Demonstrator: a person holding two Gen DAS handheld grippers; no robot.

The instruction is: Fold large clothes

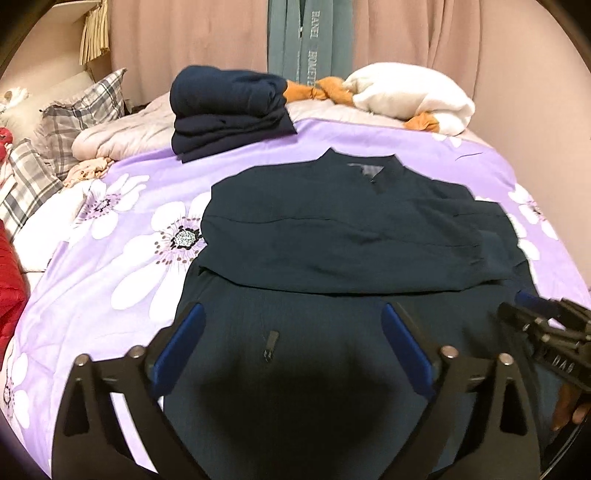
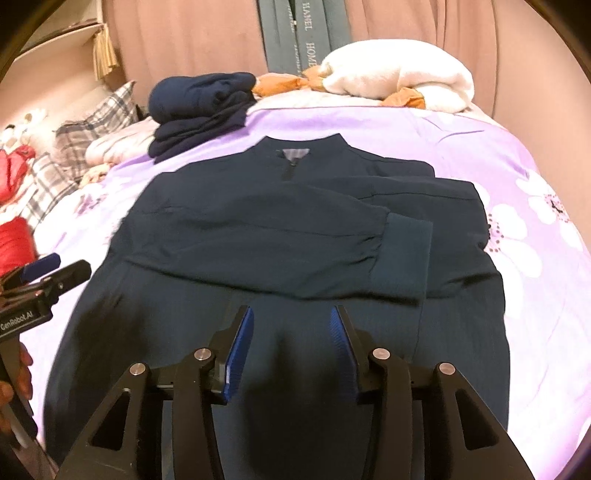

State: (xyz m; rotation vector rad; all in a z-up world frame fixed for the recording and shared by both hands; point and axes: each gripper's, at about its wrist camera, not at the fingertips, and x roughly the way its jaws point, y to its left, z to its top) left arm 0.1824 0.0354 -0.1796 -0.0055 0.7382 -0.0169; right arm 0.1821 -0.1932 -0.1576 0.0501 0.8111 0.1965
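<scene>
A dark teal zip jacket (image 2: pixel 280 236) lies flat on the bed's purple floral bedspread (image 1: pixel 110 266), collar toward the curtain (image 2: pixel 192 33), hem toward the cameras — its long axis runs near to far. Both sleeves are folded across the chest; one ribbed cuff (image 2: pixel 402 254) lies near the jacket's right edge. Open bedspread flanks it on both sides. Beyond the collar sit a stack of folded navy clothes (image 1: pixel 229 107) and a white plush toy (image 1: pixel 410 96). The left hand-held gripper (image 1: pixel 291 332) hovers spread wide and empty; the right hand-held gripper (image 2: pixel 291 332) stands partly apart, gripping nothing.
</scene>
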